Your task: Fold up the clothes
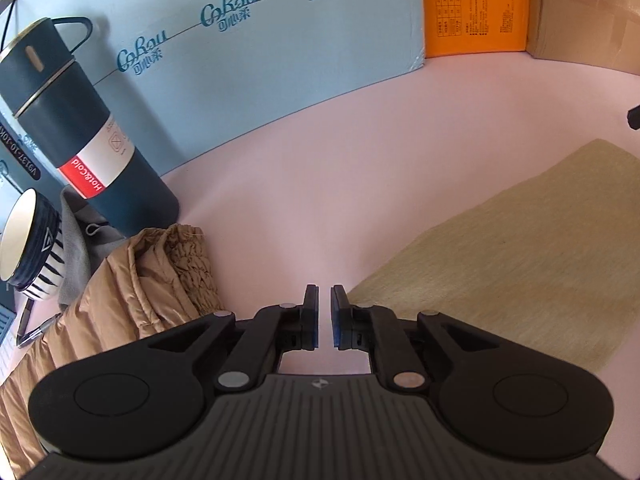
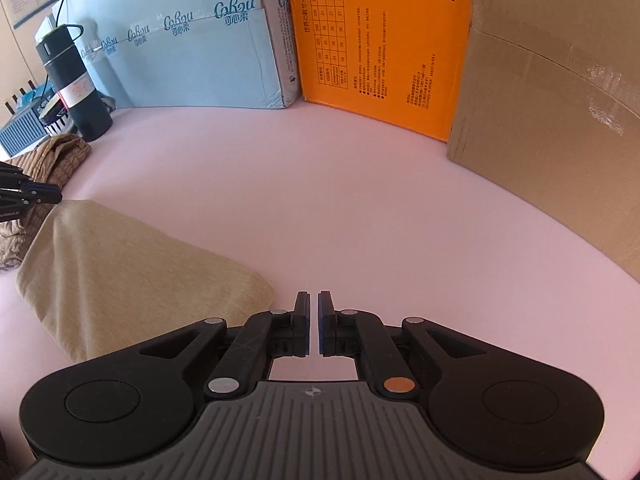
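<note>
A folded olive-tan cloth lies flat on the pink table. In the left wrist view it sits right of my left gripper, which hovers just off its left edge, fingers nearly together with nothing between them. From the right wrist the same cloth lies to the left of my right gripper, which is shut and empty over bare table beside the cloth's corner. The left gripper shows at that view's left edge, near the cloth's far corner. A dark bit of the right gripper peeks in at the right edge.
A crumpled tan puffer jacket lies left of the cloth, beside a dark thermos, a striped cup and a pen. A blue box, an orange box and a cardboard box wall the back.
</note>
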